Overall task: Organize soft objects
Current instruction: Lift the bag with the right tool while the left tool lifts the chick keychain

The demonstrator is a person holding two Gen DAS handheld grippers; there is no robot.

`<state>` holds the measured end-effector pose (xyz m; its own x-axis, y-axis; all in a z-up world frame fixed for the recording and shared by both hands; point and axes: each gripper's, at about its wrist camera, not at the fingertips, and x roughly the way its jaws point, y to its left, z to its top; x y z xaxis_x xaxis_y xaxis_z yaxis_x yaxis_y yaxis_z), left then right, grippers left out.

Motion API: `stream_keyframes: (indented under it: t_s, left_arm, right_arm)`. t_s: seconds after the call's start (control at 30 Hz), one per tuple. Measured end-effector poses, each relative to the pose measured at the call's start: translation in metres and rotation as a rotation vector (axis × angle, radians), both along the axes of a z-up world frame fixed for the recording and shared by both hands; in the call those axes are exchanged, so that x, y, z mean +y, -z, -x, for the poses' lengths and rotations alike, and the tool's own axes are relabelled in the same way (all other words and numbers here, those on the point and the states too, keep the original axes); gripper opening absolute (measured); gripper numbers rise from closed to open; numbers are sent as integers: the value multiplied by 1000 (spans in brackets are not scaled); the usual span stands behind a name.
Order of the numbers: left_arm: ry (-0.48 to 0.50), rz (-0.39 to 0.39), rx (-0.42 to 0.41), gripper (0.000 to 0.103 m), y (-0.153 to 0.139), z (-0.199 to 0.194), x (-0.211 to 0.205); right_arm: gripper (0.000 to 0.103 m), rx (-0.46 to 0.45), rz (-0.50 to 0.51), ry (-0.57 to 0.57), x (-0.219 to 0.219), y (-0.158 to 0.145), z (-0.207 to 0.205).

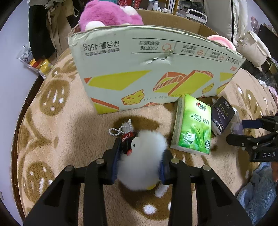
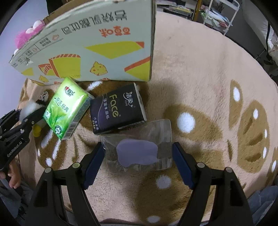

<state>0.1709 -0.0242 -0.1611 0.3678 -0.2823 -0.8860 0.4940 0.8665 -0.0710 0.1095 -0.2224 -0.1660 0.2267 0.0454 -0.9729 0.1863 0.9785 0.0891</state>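
Note:
My left gripper (image 1: 140, 156) is shut on a small white plush duck (image 1: 144, 156) with a bead chain and a "cool" tag, lying on the rug. A green tissue pack (image 1: 192, 126) and a black "Face" tissue pack (image 1: 221, 114) lie to its right. The cardboard box (image 1: 139, 69) stands behind, holding a pink plush toy (image 1: 107, 15). In the right wrist view, my right gripper (image 2: 139, 161) is open around a clear plastic bag with a purple soft item (image 2: 137, 153). The green pack (image 2: 66, 107), black pack (image 2: 118, 109) and box (image 2: 97, 43) lie ahead.
A beige and brown plush rug (image 2: 208, 87) covers the round table. The right gripper (image 1: 255, 137) shows at the right of the left wrist view; the left gripper (image 2: 19, 128) shows at the left of the right wrist view. Clothes and snack bags (image 1: 38, 60) lie beyond.

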Motion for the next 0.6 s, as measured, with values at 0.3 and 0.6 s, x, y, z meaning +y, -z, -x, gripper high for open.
stream_keyframes:
  t_s: [0.3,0.6]
  left_arm:
    - [-21,2,-20,34,-14,16,2]
    - [-69,29,-65,34,-38,24,19]
  right_arm:
    - [82,-77,11,14,2,-23,13]
    - [82,-200,19,29,5,-55,30]
